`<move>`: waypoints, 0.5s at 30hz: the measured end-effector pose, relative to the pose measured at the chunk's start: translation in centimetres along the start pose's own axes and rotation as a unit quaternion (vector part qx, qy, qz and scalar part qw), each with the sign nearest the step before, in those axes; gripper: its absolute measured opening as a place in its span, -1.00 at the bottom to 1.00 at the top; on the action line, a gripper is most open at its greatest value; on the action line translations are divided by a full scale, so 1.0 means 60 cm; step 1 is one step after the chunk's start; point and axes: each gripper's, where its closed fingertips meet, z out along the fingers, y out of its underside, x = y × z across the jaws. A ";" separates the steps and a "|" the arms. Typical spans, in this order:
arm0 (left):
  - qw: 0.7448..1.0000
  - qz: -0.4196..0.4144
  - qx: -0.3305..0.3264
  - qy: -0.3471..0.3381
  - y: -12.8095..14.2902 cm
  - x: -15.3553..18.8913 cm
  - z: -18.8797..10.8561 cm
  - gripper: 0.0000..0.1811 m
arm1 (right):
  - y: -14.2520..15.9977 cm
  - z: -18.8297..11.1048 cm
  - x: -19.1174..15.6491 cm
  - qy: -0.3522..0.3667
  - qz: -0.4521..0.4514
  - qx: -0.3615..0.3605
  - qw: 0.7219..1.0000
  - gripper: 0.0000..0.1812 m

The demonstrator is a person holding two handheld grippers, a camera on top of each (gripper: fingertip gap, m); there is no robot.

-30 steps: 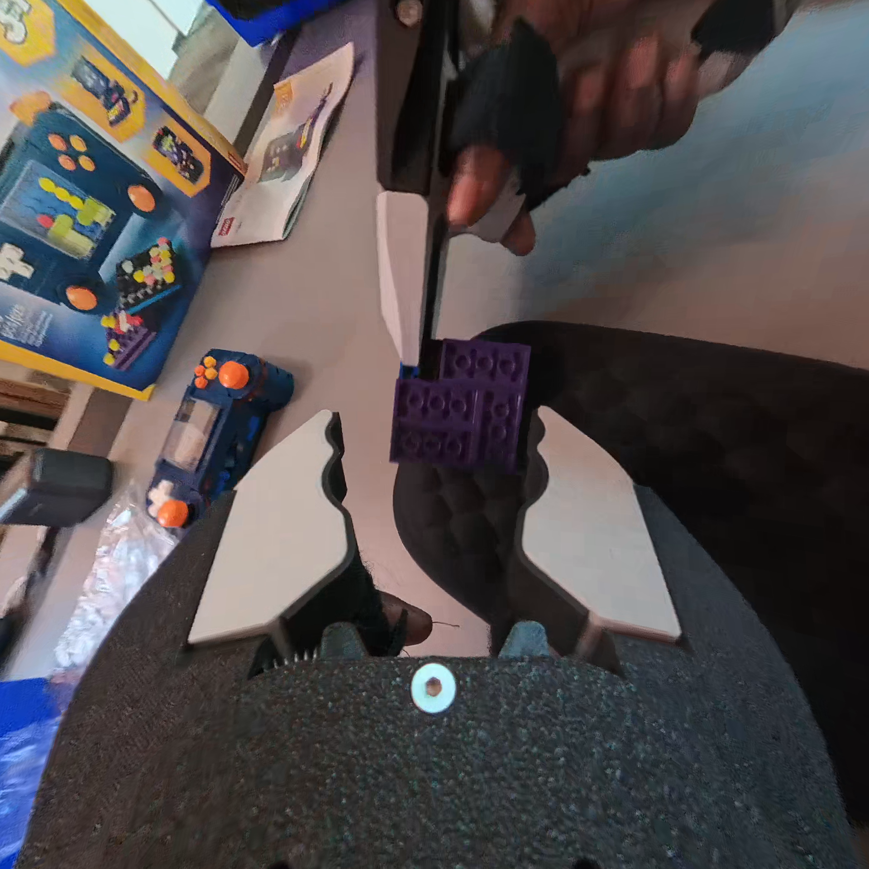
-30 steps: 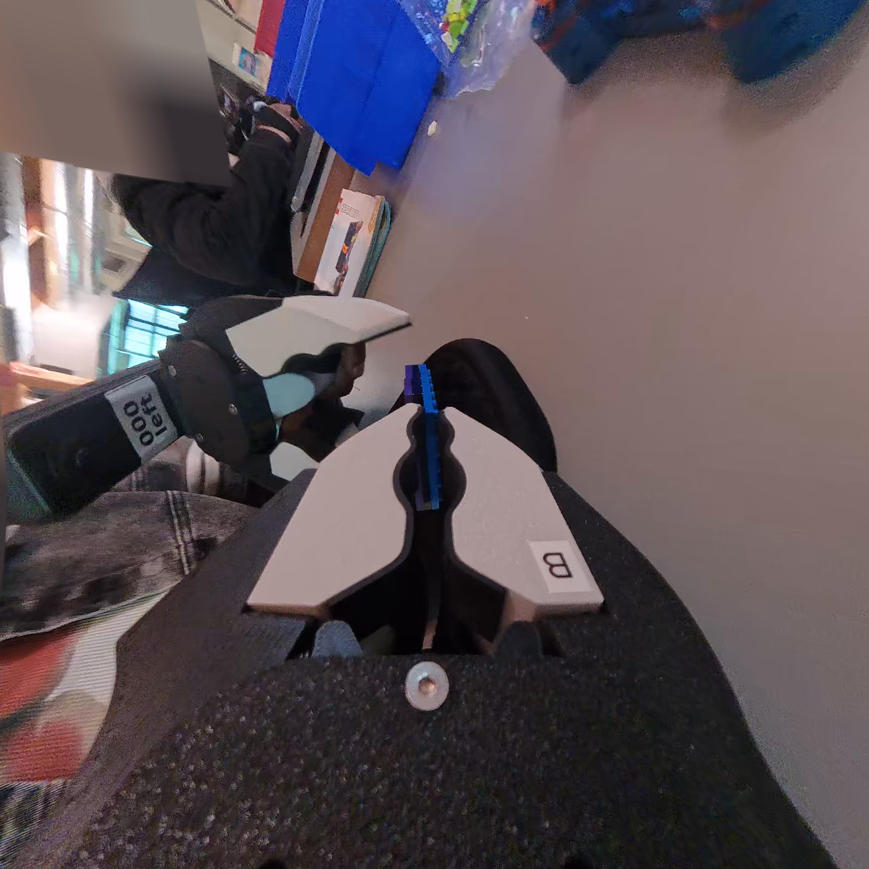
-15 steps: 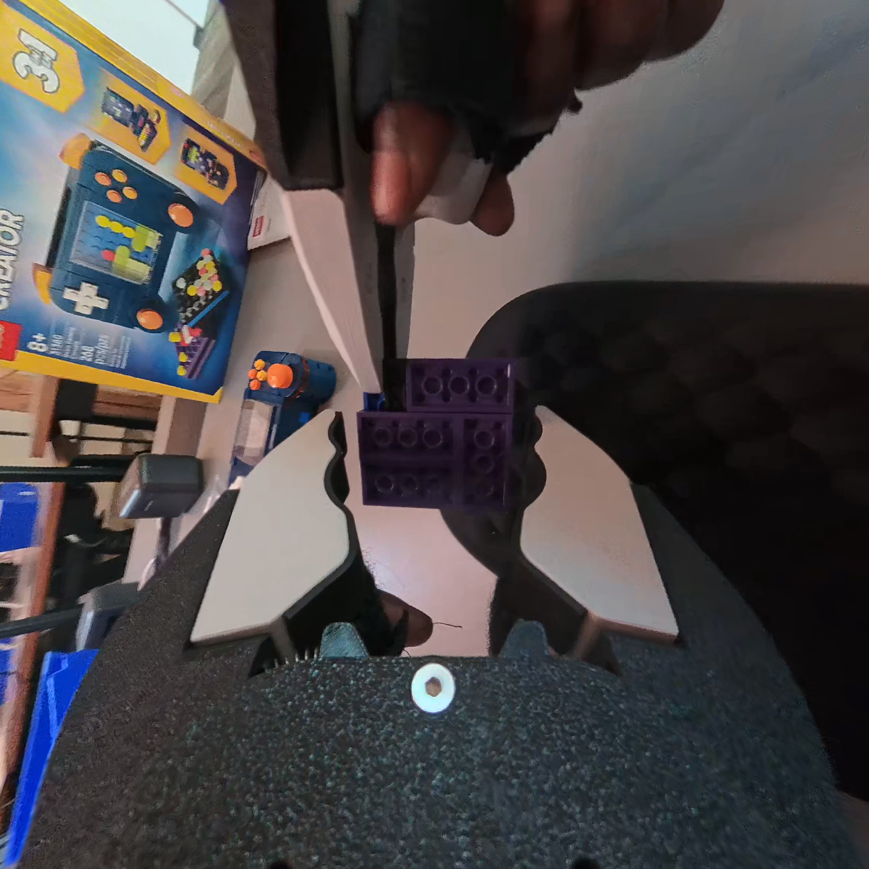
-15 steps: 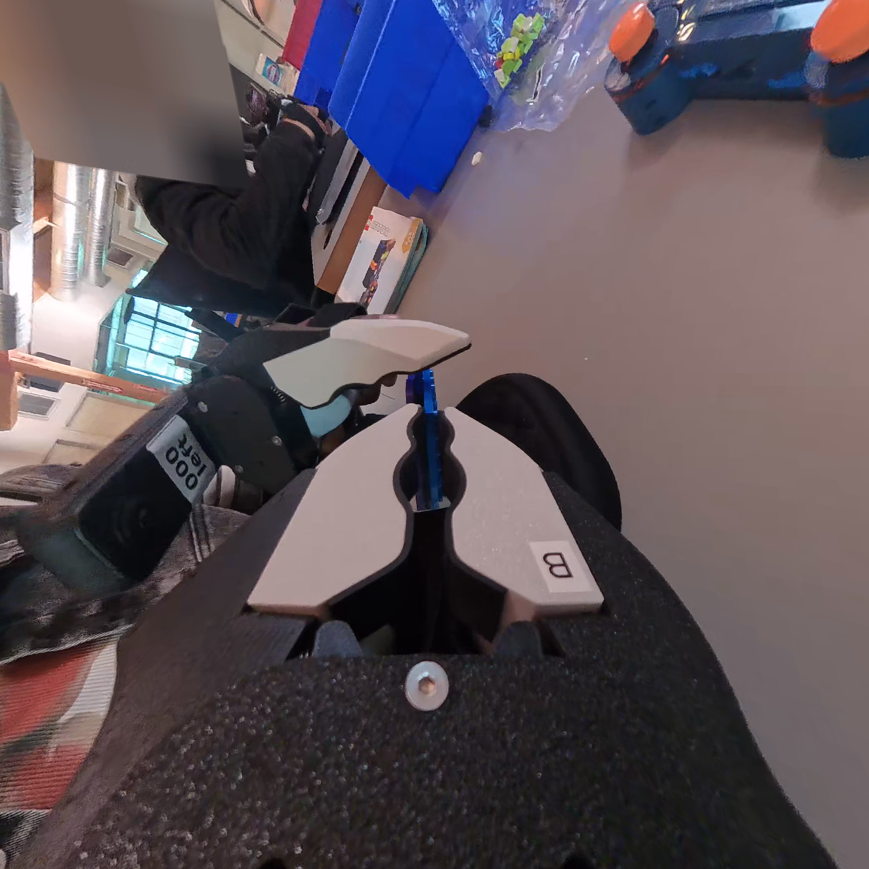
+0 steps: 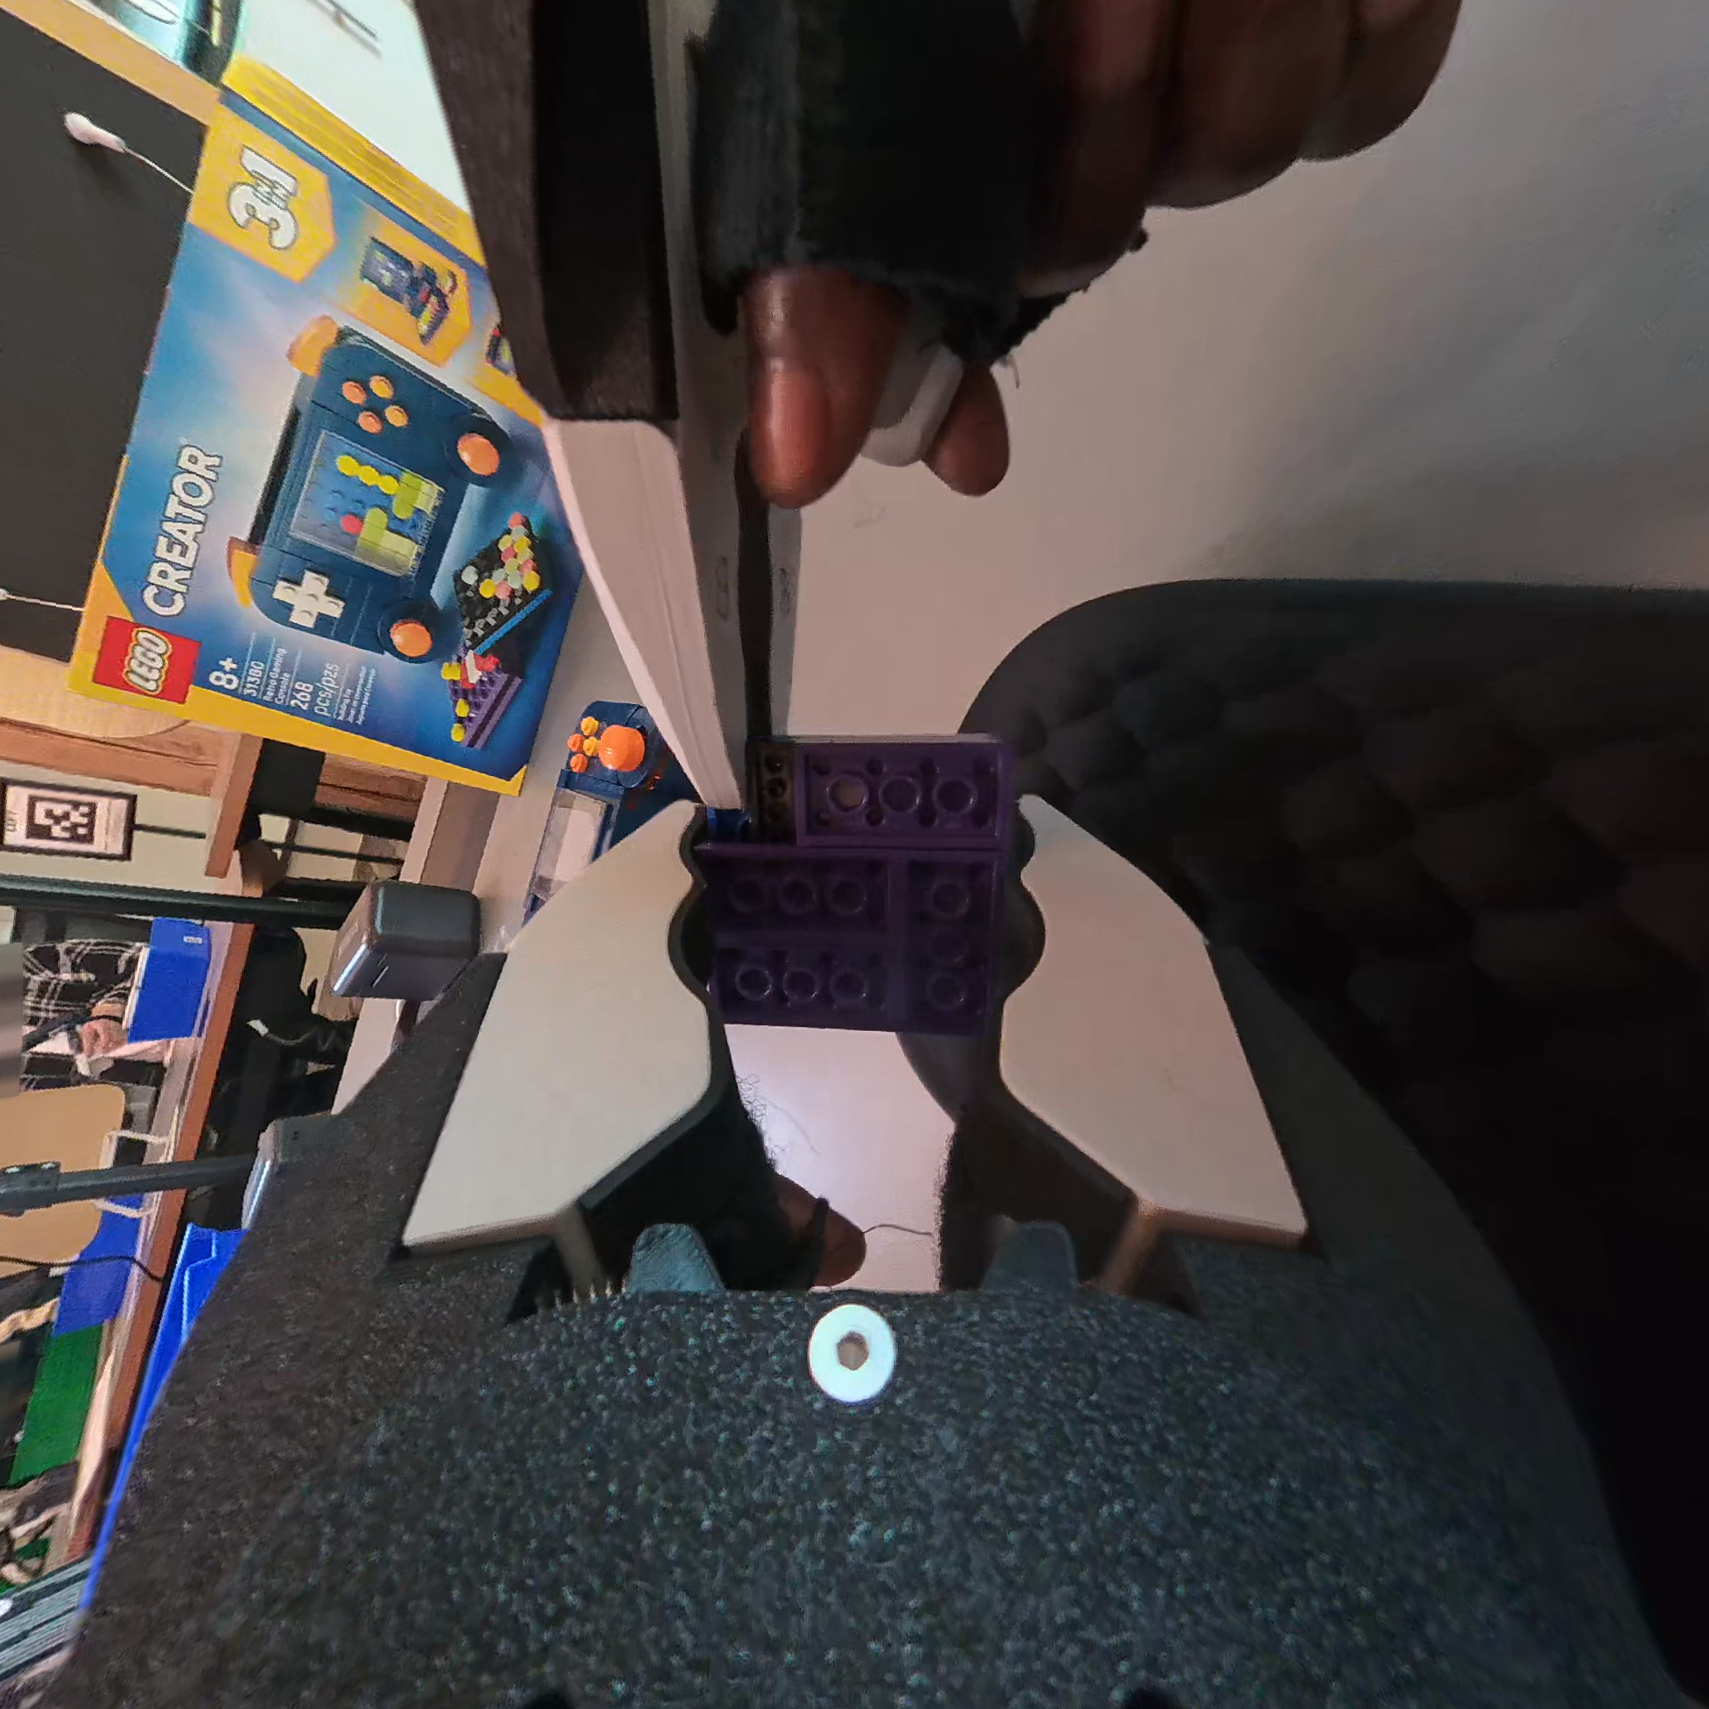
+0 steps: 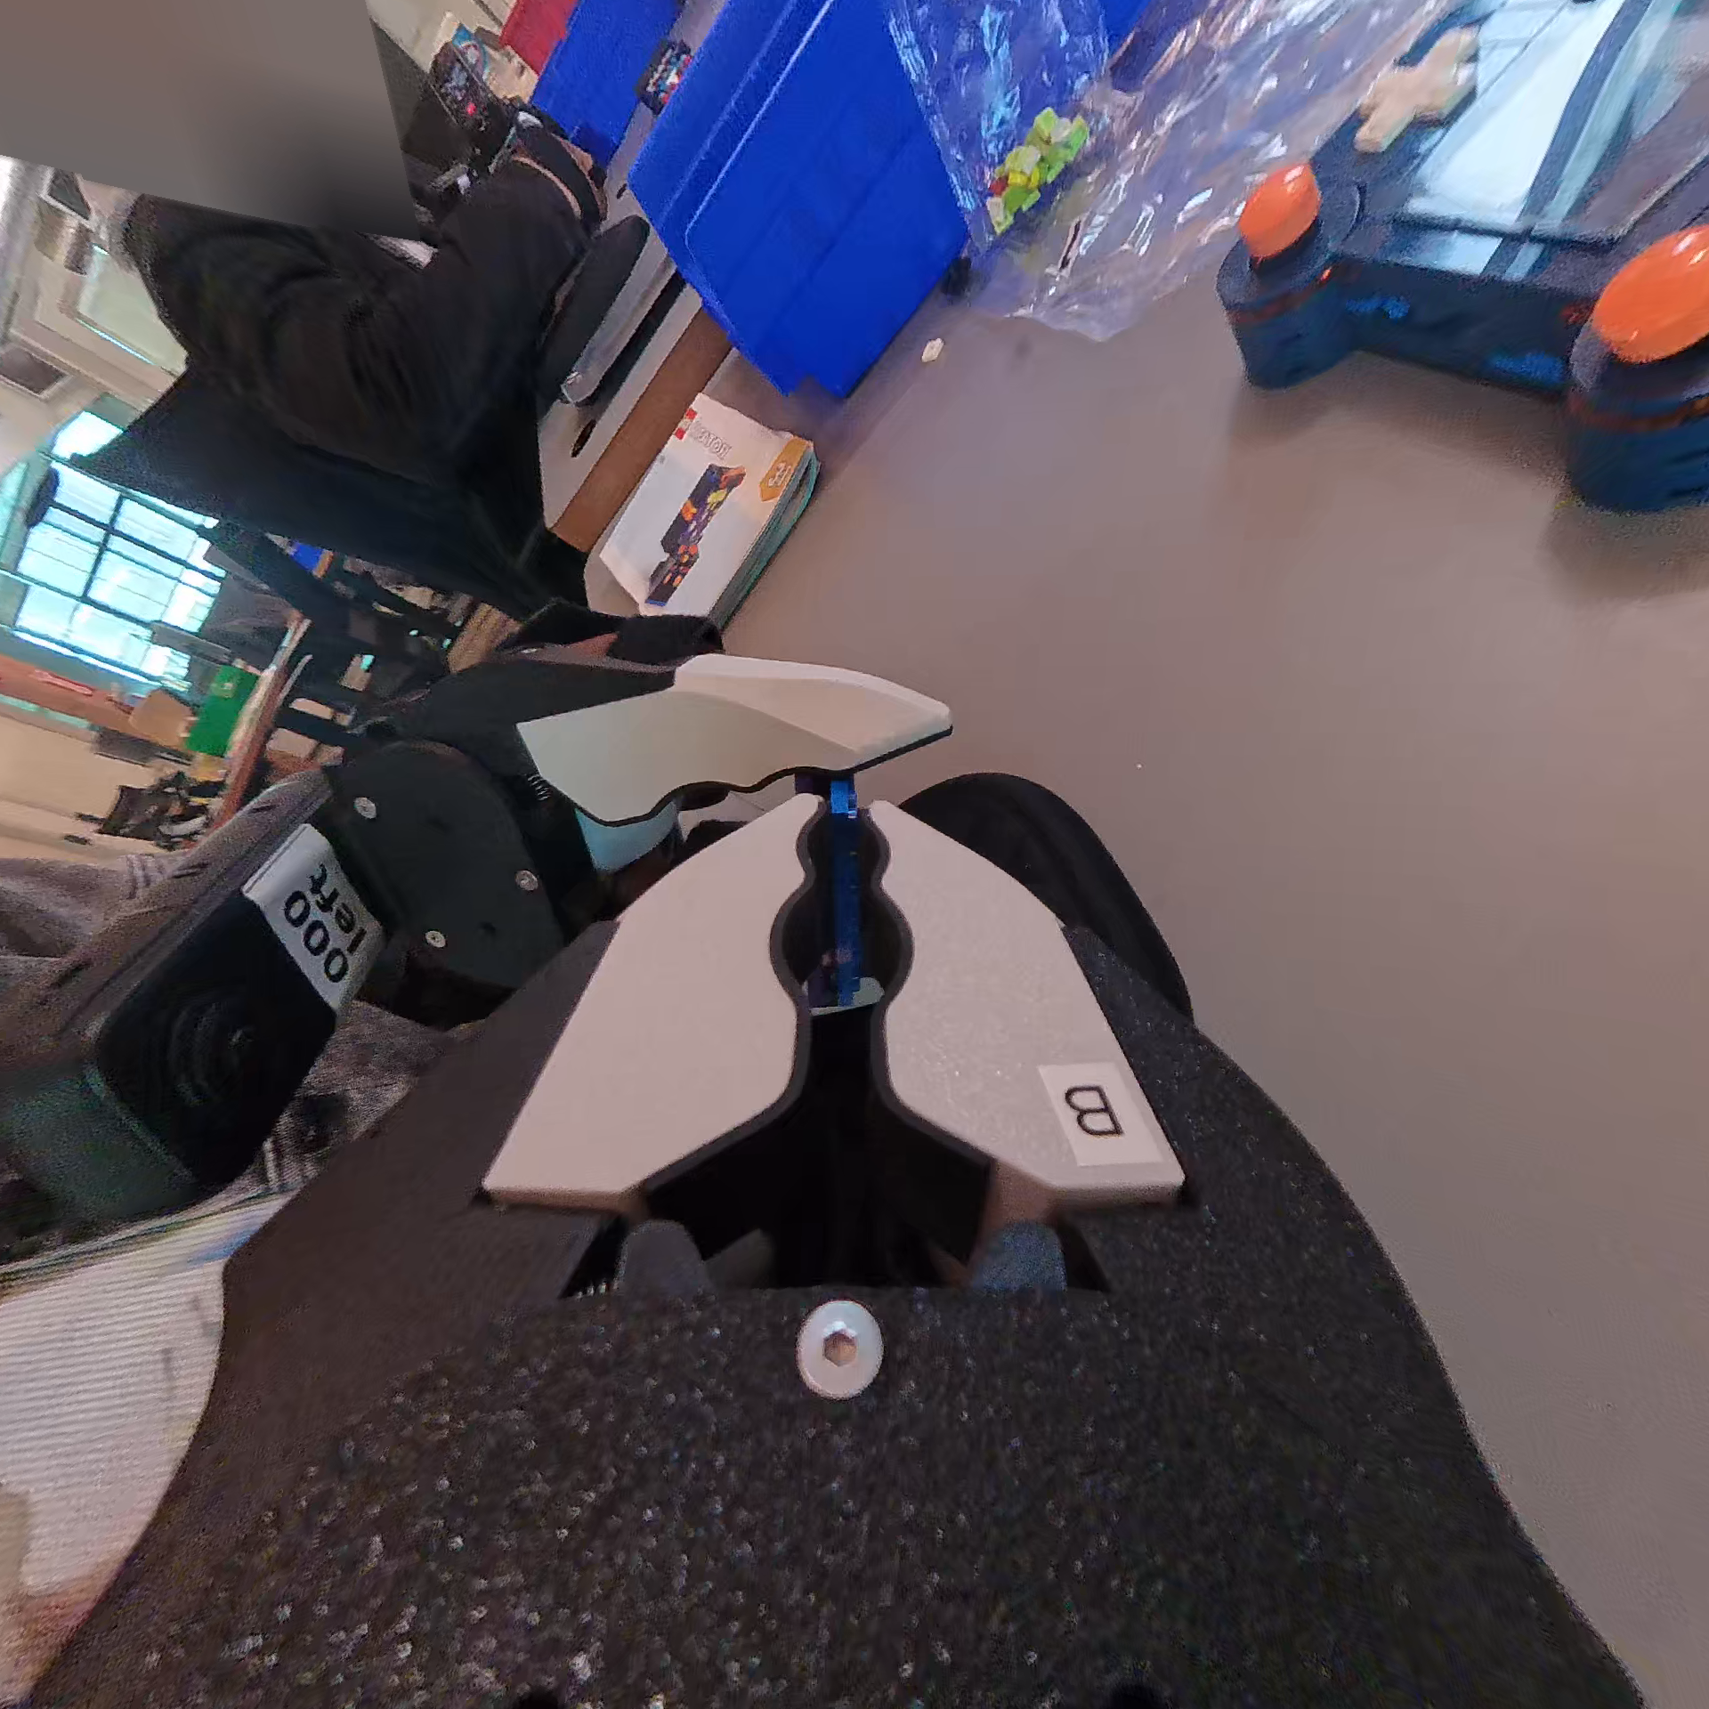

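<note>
Two grippers meet on one small brick assembly held in the air above the grey table [image 6: 1295,740]. The left gripper [image 5: 855,823] has its jaws at a middling width, and each white finger appears pressed against an opposite edge of the purple plate assembly [image 5: 851,925], whose hollow underside faces the camera. The right gripper [image 5: 754,740] comes in from above, worked by a hand [image 5: 925,277] in a dark fingerless glove. Its jaws are nearly together, pinching the thin blue plate [image 6: 843,888] edge-on at the assembly's top left corner. As things lie, the purple and blue plates look joined into one flat piece, gripped from both sides at once. The studded face is turned away, so what sits on it cannot be made out. Whether the left fingers truly bite or only touch is hard to judge. Only one finger of the left gripper shows in the right wrist view. Behind, a dark quilted object [image 5: 1387,832] fills the right side, cut off by the frame. A blue brick-built handheld console [image 6: 1480,259], a clear plastic bag [image 6: 1110,185] and a toy box [image 5: 305,518] lie farther off.
</note>
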 end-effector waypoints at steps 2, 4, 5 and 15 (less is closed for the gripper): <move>1.000 -0.007 0.009 0.001 -0.004 0.004 -0.001 -0.35 | 0.001 0.002 -0.003 0.008 -0.030 0.002 1.000 -0.91; 1.000 -0.008 0.009 -0.006 -0.003 0.005 0.000 -0.35 | 0.005 0.006 -0.004 0.016 -0.057 -0.002 0.998 -0.86; 1.000 -0.009 0.010 -0.011 -0.002 0.004 0.001 -0.35 | 0.006 0.008 -0.005 0.018 -0.068 -0.002 0.998 -0.87; 0.999 0.023 0.013 -0.026 -0.002 0.016 0.004 -0.36 | 0.016 0.003 0.010 0.053 -0.148 -0.001 0.988 -0.88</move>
